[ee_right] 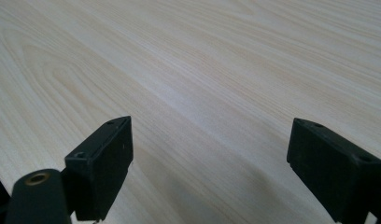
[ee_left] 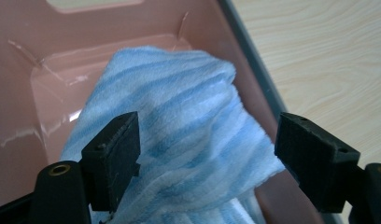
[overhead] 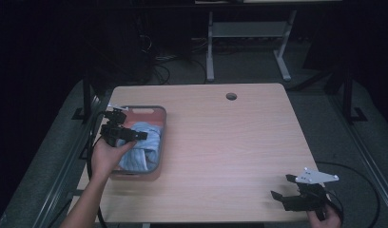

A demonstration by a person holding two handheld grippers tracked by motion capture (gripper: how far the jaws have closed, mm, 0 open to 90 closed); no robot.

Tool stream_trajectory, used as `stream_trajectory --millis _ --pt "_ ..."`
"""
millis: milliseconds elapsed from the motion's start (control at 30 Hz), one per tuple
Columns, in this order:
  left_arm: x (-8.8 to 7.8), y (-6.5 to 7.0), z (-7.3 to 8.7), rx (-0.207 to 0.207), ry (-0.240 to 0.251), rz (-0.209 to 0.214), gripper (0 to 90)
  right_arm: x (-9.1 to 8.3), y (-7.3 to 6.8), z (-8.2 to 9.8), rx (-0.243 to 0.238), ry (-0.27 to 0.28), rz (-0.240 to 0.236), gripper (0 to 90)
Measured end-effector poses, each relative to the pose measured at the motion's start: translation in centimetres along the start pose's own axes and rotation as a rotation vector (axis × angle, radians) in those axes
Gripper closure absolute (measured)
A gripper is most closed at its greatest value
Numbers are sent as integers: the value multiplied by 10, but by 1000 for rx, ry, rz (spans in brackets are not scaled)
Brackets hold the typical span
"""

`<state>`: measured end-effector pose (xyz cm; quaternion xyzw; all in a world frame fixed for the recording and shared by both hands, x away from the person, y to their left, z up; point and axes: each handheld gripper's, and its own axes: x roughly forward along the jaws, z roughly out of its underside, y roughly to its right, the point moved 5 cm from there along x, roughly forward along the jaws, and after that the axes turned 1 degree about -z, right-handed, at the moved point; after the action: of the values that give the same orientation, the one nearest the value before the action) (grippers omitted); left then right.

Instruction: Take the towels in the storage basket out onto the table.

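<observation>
beside bin rim [ee_left: 254, 60], open table [overhead: 230, 142].

The left hand-held gripper [overhead: 120, 133] is held with jaws spread wide; the right hand-held gripper [overhead: 283, 189] is likewise held agape.

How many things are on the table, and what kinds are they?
Basket, pink inside with a grey rim: 1
Blue striped cloth, lying in the basket: 1
Grippers: 2, the left gripper open over the cloth, the right gripper open over the bare table
Total: 4
</observation>
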<state>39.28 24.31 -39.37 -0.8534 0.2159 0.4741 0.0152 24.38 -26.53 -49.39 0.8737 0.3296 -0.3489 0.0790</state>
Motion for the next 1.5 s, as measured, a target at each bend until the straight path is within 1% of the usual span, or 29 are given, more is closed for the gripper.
stream_trajectory --millis 67,100,200,267,333,400,467,533,600,633,833,933,967,1000,1100,1133,1267,1300,1333,1367,1433,1500 --pt "1 0 0 0 -5 -2 223 0 0 0 -5 0 -1 140" --pt "5 -2 2 -6 -26 1 225 0 0 0 -6 0 -1 140" --pt "11 -4 4 0 -67 -26 232 0 0 0 -5 -1 -2 140" --pt "13 -5 5 -1 -75 -33 232 0 0 0 -3 -1 -3 140" --pt "18 -5 6 -7 -103 -35 231 0 -1 0 -4 0 -4 140" --pt "23 -4 7 3 -133 -50 231 0 -1 0 -1 -1 -4 140" --pt "28 -3 9 7 -161 -55 231 0 -1 -1 -4 0 -4 140" --pt "33 -3 11 3 -187 -67 231 0 -1 -1 -8 1 -6 140" --pt "37 -4 12 16 -222 -89 234 0 -1 0 -8 1 -6 140" --pt "40 -4 13 14 -234 -95 235 0 -1 -1 -7 2 -6 140" --pt "54 -7 16 12 -342 -114 245 1 -2 -1 -13 2 -11 140" --pt "61 -7 16 13 -378 -116 257 0 -2 -1 -9 2 -11 140" --pt "63 -6 16 20 -394 -121 263 0 -2 -1 -10 3 -11 140" --pt "65 -6 16 26 -400 -134 266 0 -2 -1 -11 3 -11 140" --pt "69 -6 16 52 -423 -161 319 0 -2 -1 -9 5 -10 140" --pt "71 -6 16 55 -425 -170 327 0 -2 -1 -8 5 -11 140" --pt "75 -6 17 75 -435 -212 405 0 -2 -1 -12 7 -11 140" --pt "75 -6 17 88 -437 -221 434 0 -2 -1 -14 7 -12 140" --pt "75 -6 17 88 -437 -221 459 0 -2 -1 -14 7 -12 140" --pt "76 -7 16 97 -445 -230 483 0 -3 -1 -15 7 -10 140" --pt "77 -8 16 96 -446 -236 523 -1 -4 -2 -18 8 -12 140" --pt "77 -8 15 105 -443 -245 565 -1 -4 -2 -16 9 -13 140"
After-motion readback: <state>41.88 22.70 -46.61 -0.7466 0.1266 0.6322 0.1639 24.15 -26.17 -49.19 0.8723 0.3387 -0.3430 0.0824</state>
